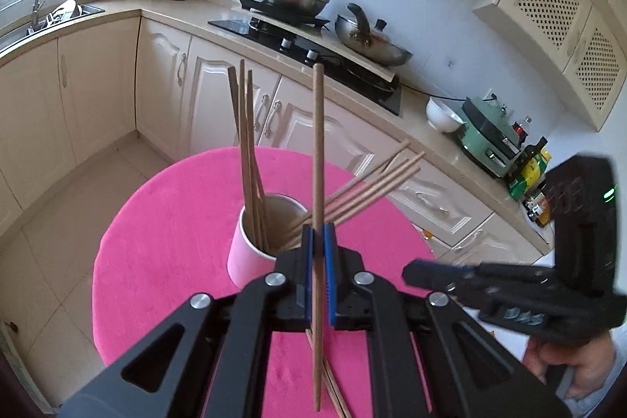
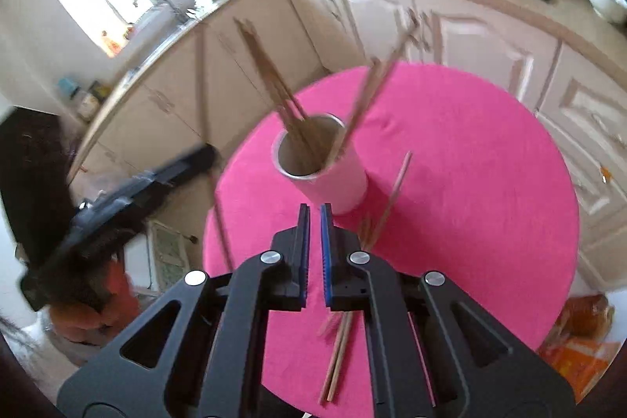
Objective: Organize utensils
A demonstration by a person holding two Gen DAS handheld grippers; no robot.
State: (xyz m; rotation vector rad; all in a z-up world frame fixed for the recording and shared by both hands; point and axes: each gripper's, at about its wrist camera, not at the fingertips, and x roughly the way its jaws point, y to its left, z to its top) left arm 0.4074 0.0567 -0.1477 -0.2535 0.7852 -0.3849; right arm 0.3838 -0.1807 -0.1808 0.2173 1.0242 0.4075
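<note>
The left claw (image 1: 318,253) gripped one chopstick (image 1: 318,143) mid-length: light, stiff, smooth, liable to pivot. The right claw (image 2: 314,218) was closed, empty.

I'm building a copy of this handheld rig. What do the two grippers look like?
Both match: the left gripper and right gripper have matte black angular linkage arms with triangular cut-outs, round silver pivot pins, and narrow black fingers lined with ribbed blue pads. A green light glows on the right one's boxy black body.
</note>
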